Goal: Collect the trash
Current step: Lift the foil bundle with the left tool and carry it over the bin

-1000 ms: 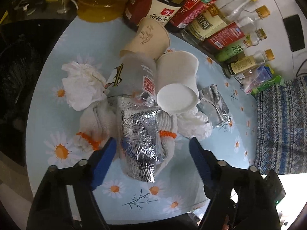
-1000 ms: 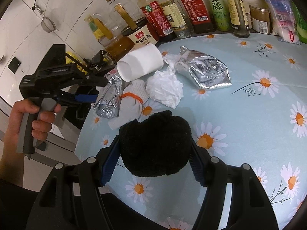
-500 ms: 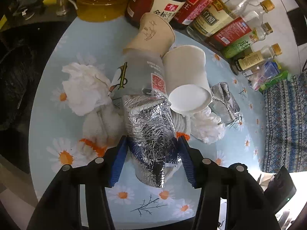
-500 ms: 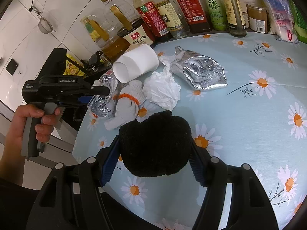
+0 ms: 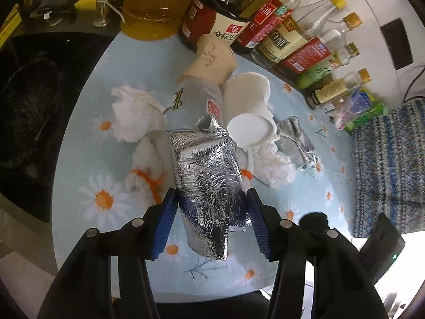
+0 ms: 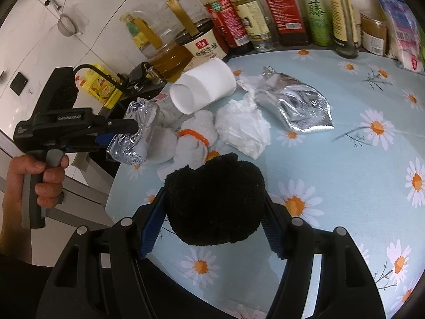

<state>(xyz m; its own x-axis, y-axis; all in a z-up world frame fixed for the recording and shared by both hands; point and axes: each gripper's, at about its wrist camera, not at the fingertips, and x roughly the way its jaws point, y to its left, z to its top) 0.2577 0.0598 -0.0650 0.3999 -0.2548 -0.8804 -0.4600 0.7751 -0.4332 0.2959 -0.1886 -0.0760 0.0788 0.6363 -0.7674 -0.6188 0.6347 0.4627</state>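
My left gripper (image 5: 211, 199) is shut on a crinkled silver foil bag (image 5: 207, 175), holding it just above the daisy-print tablecloth (image 5: 87, 138). The right wrist view shows that bag (image 6: 135, 133) lifted at the table's left edge. Behind it lie a clear plastic bottle (image 5: 199, 101), a brown paper cup (image 5: 212, 61), a white paper cup (image 5: 249, 111), crumpled tissues (image 5: 132, 117) and white gloves with orange cuffs (image 5: 148, 164). A second foil bag (image 6: 297, 106) lies further right. My right gripper (image 6: 213, 198) is shut on a black fuzzy cloth (image 6: 212, 178) over the table.
Sauce and oil bottles (image 6: 239, 21) line the table's back edge. A dark bin or bag (image 5: 24, 106) sits below the table's left side. Blue patterned fabric (image 5: 385, 164) lies beyond the right edge. A person's hand (image 6: 39, 175) grips the left tool's handle.
The left gripper's jaws closed from wide apart onto the silver foil bag, then raised it off the gloves. The right gripper kept still with the black cloth.
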